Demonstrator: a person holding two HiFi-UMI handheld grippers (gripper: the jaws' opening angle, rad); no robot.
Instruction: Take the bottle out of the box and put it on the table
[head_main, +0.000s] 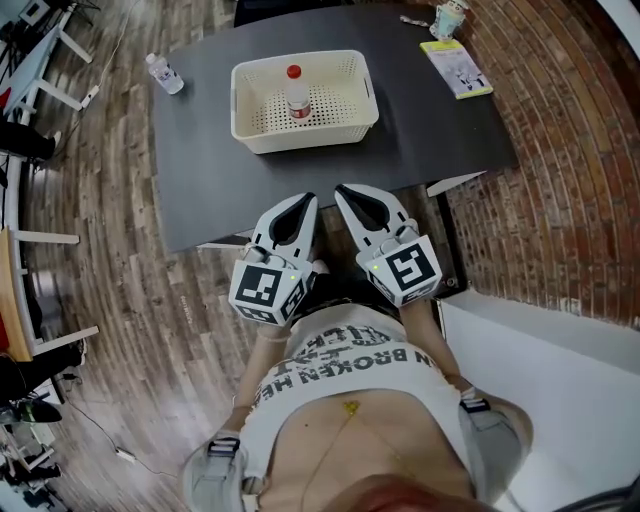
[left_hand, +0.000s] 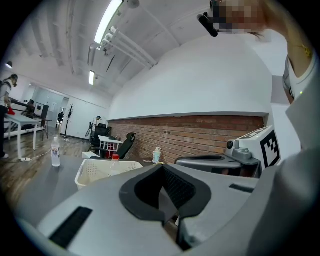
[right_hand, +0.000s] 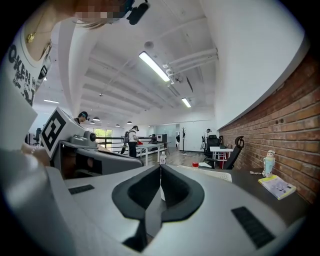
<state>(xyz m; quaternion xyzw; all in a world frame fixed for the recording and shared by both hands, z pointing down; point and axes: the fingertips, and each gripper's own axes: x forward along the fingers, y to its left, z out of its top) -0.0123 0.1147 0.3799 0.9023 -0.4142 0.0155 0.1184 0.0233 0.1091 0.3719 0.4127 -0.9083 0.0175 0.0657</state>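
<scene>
Two grippers sit side by side at the near edge of the dark table (head_main: 200, 180), both empty. Left gripper (head_main: 299, 203): jaws pressed together. Right gripper (head_main: 351, 192): jaws likewise together. Ahead, well apart from both, the red-capped bottle (head_main: 297, 95) stands upright inside the cream perforated basket (head_main: 250, 110) on the table. A second clear bottle (head_main: 163, 73) is at the far left corner. A yellow-edged booklet (head_main: 456, 68) is at the far right.

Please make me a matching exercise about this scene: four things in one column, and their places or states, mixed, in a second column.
1 red-cap bottle
2 white-cap bottle
3 booklet
4 left gripper

A far right corner of the table
B in the box
C left of the box
D shut

Pairs: 1-B, 2-C, 3-A, 4-D
</scene>
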